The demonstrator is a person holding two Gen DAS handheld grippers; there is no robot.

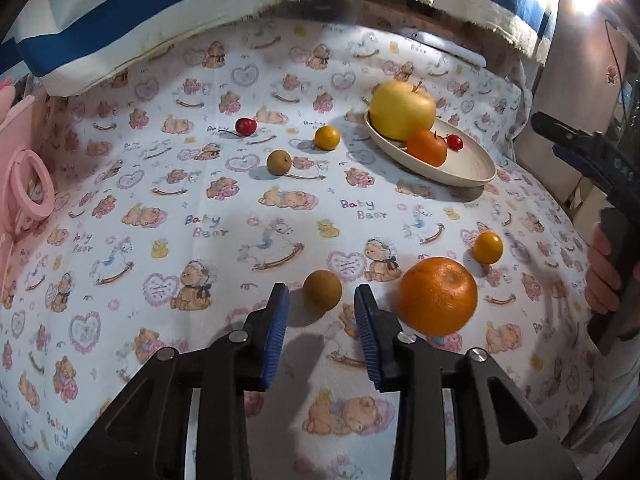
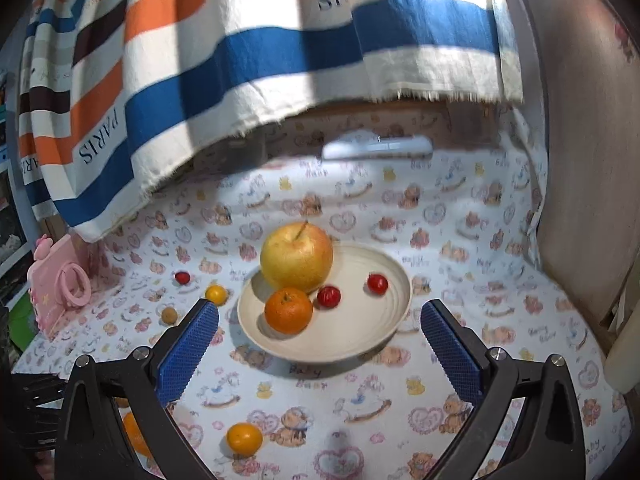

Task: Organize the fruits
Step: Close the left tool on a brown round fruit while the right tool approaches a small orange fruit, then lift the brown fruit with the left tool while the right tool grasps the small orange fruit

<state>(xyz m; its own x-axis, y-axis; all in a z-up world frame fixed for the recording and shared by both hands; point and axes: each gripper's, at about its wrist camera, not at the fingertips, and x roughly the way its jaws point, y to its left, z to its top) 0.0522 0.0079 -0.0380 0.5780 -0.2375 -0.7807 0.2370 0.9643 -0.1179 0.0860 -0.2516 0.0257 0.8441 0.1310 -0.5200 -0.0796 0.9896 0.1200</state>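
Note:
My left gripper [image 1: 322, 300] points down at the bear-print cloth, jaws narrow but open. A small brown fruit [image 1: 322, 290] lies between the blue fingertips with a gap on each side. A big orange [image 1: 438, 294] and a small yellow-orange fruit [image 1: 487, 247] lie just right of it. The cream plate [image 2: 400, 280] holds a yellow apple [image 2: 297, 256], a tangerine [image 2: 288, 310] and two cherries [image 2: 329, 296]. My right gripper [image 2: 320, 308] hovers wide open and empty in front of the plate. Another brown fruit [image 1: 279, 162], a yellow fruit [image 1: 327, 137] and a cherry [image 1: 245, 125] lie left of the plate.
A striped cloth [image 2: 240, 60] hangs over the back of the table. A pink toy with a ring [image 1: 24, 184] stands at the left edge. A white oblong object [image 2: 376, 148] lies at the back. A hand [image 1: 604, 272] holds the right gripper at the right side.

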